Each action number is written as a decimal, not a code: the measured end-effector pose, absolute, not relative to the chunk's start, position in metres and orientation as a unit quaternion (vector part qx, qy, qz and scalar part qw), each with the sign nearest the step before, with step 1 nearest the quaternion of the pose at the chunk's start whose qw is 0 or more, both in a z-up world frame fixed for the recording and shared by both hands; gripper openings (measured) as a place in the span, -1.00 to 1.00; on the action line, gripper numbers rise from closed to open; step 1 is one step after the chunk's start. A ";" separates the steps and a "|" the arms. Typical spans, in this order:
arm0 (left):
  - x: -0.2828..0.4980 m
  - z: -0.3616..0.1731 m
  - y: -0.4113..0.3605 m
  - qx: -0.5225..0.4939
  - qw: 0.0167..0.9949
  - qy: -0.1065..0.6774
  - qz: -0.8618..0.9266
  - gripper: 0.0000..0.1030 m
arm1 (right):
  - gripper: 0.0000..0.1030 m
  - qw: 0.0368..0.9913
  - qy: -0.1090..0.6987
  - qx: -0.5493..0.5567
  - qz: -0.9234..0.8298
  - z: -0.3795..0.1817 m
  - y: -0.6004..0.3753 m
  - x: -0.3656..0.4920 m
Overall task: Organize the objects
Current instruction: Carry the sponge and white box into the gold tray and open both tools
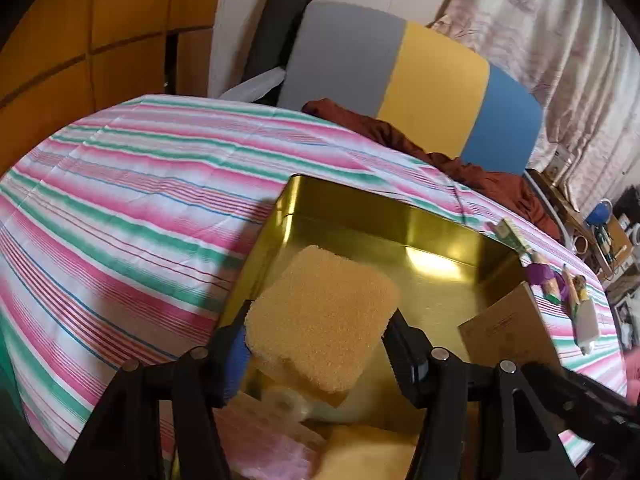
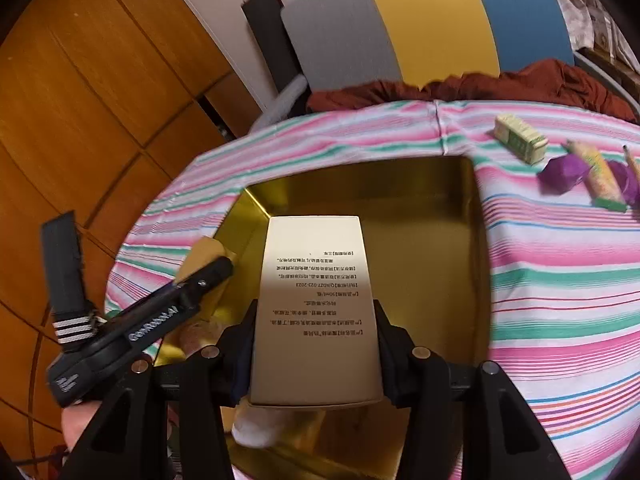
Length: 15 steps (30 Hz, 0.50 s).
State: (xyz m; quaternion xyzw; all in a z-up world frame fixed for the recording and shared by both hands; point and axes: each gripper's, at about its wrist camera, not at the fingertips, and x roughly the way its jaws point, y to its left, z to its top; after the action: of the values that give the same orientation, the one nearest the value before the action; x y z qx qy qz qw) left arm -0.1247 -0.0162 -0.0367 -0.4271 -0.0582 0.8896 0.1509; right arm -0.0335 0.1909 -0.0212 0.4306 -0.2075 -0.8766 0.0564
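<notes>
- The left hand-held gripper pinches a yellow sponge over the gold tin.
- The right hand-held gripper pinches a pale box, printed side up, over the same tin.
- The tin sits on a striped cloth.
- A small carton and purple wrappers lie on the cloth, right of the tin.
</notes>
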 end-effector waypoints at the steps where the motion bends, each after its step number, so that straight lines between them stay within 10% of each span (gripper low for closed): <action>1: -0.128 -0.039 -0.017 -0.431 0.147 -0.054 0.889 0.25 | -0.03 0.053 -0.207 0.433 -0.876 -0.024 0.188 -0.036; 15: -0.110 0.015 -0.047 -0.383 0.132 -0.124 0.906 0.94 | -0.02 0.037 -0.207 0.447 -0.869 -0.037 0.176 -0.061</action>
State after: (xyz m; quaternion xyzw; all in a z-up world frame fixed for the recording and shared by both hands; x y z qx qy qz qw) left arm -0.1101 -0.0473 0.0150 -0.3828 -0.1241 0.9060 0.1315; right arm -0.0613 0.1760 -0.0370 0.4475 -0.2075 -0.8691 0.0372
